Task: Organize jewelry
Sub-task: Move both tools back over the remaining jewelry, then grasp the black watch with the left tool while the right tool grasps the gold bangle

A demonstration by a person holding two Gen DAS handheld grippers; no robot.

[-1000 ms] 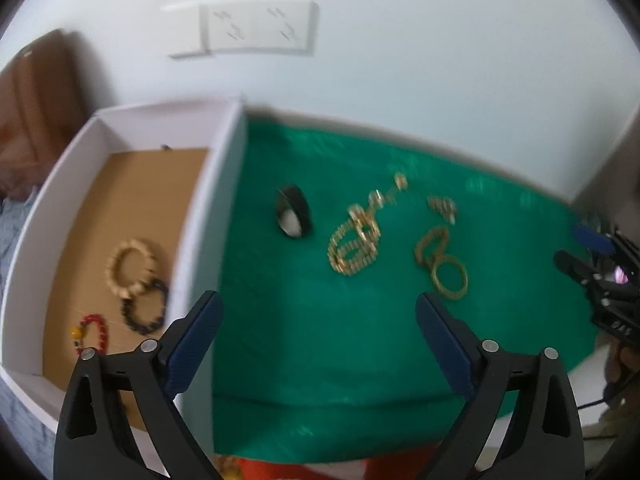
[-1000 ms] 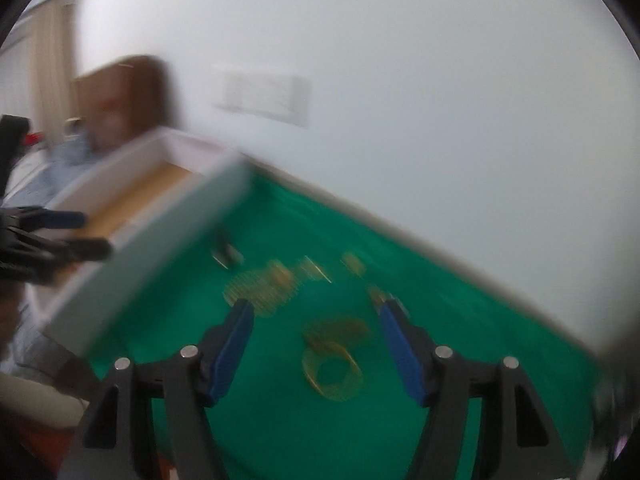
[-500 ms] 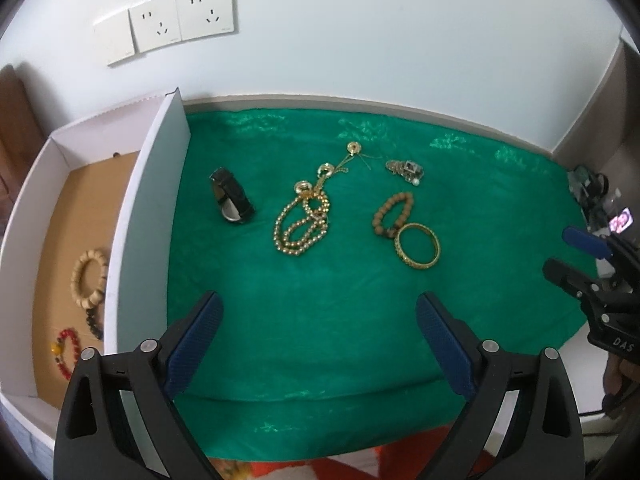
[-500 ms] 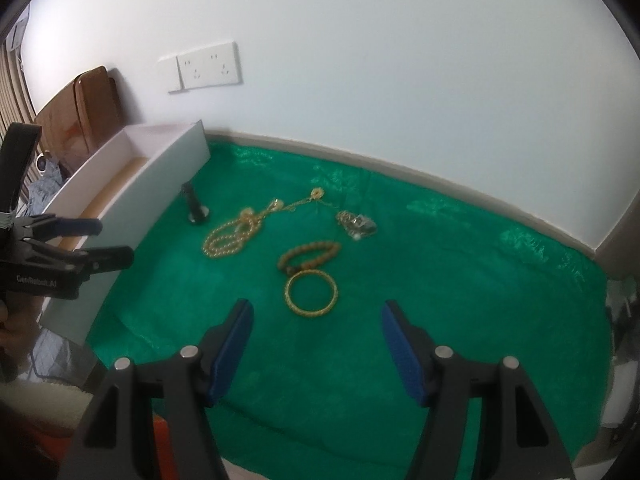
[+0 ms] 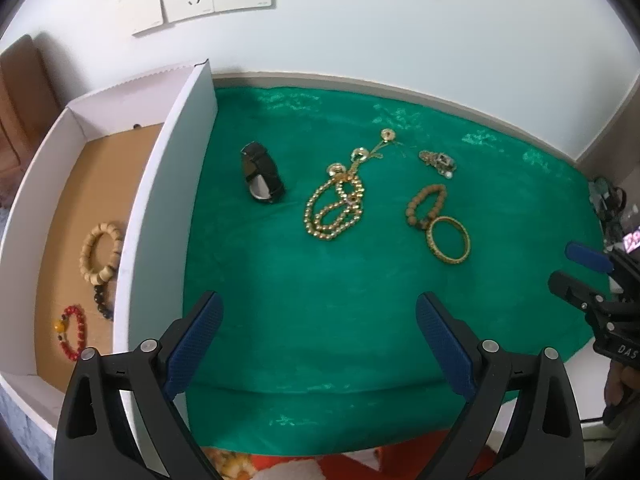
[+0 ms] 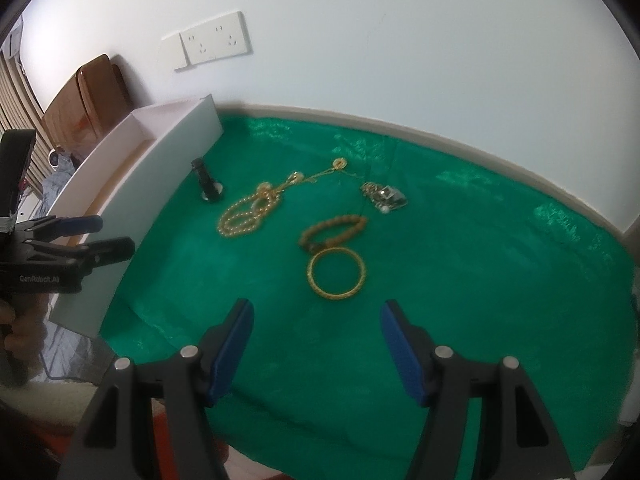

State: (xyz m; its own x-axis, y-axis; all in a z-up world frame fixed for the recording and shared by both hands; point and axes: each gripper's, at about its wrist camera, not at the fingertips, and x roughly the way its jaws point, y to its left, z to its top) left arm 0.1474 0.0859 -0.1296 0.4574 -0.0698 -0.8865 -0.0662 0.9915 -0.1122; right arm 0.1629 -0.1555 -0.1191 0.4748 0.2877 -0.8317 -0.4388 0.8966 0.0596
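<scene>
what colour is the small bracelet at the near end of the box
Red beads with one amber-yellow bead and a few dark ones: the small bracelet shows best in the left wrist view.

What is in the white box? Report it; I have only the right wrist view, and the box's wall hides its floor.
Observer: Three bead bracelets lie on the brown cardboard floor of the white box: a tan wooden bracelet, a dark bracelet and a red bracelet.
Operator: Give me their layout.
Observer: All three sit in the near half. The dark bracelet is just below the tan one, partly hidden by the wall next to the green cloth. The red bracelet lies apart.
Operator: Now the far half.
Observer: Only bare cardboard shows there.
</scene>
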